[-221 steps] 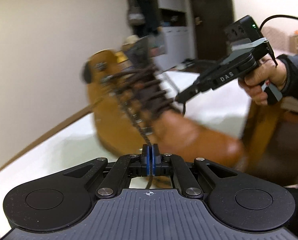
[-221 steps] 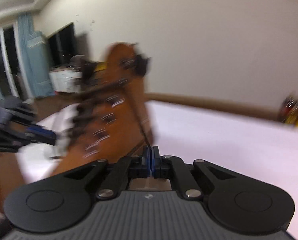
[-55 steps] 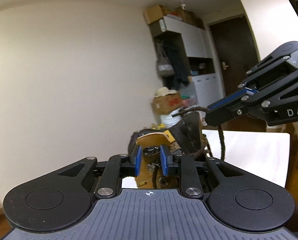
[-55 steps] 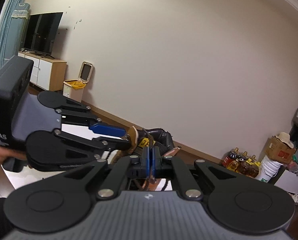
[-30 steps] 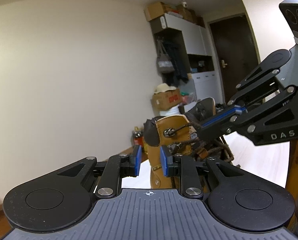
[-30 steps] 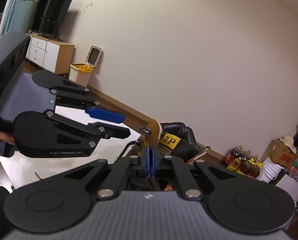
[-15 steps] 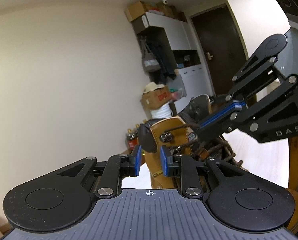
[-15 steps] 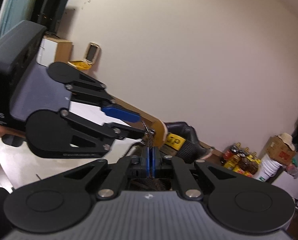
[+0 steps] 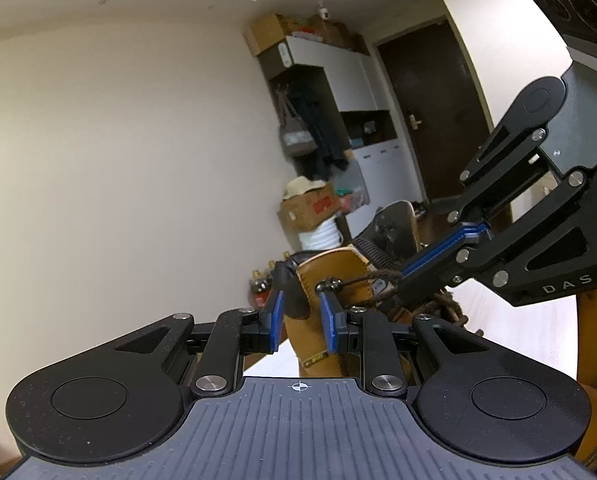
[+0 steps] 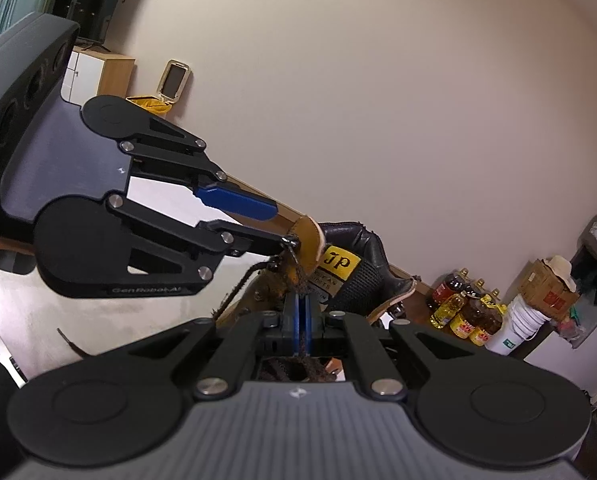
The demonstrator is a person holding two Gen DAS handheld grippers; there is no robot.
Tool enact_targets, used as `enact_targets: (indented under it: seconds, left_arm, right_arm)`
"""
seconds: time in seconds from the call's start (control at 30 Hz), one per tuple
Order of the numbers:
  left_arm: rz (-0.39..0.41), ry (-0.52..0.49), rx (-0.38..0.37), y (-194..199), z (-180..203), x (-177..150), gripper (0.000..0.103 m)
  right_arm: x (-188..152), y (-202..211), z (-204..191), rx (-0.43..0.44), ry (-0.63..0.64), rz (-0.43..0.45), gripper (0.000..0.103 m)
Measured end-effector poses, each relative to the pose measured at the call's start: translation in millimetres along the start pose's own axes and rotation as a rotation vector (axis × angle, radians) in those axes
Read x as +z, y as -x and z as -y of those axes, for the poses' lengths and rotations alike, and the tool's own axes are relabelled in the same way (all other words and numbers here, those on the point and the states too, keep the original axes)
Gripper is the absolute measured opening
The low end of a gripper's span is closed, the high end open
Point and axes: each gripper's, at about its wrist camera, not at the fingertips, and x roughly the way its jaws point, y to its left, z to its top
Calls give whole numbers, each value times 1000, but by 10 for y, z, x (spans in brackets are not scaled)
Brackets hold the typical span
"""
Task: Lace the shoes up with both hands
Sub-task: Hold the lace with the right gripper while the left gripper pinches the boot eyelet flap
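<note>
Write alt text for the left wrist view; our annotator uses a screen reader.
The left claw stands open around the tan collar of a boot, its blue pads on either side. From the right, the right claw is shut on the dark lace running from the boot's top metal hook. Behind: a cream wall, white cabinet and dark door.

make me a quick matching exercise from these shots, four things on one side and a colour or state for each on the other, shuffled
Things:
1. left gripper
2. right gripper
3. boot collar
4. lace

States:
A. tan leather, between open jaws
B. shut on the lace
C. dark brown, running from a top hook to closed pads
D. jaws apart around the boot's top

Pairs: 1-D, 2-B, 3-A, 4-C
</note>
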Motion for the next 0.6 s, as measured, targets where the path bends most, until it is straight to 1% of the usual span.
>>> enact_targets:
  seconds: [0.2, 0.3, 0.5, 0.6]
  left_arm:
    - [-5, -41, -18, -10, -17, -20, 24]
    - [-4, -87, -37, -21, -23, -35, 24]
    - [5, -210, -70, -29, -2, -11, 24]
    - [-6, -301, -77, -58, 43, 0, 24]
  right_arm:
    - [34, -43, -8, 3, 20, -4, 4]
    - [65, -61, 5, 5, 35, -1, 4]
    - [119, -101, 9, 8, 73, -5, 4]
    - [126, -107, 12, 12, 84, -8, 4]
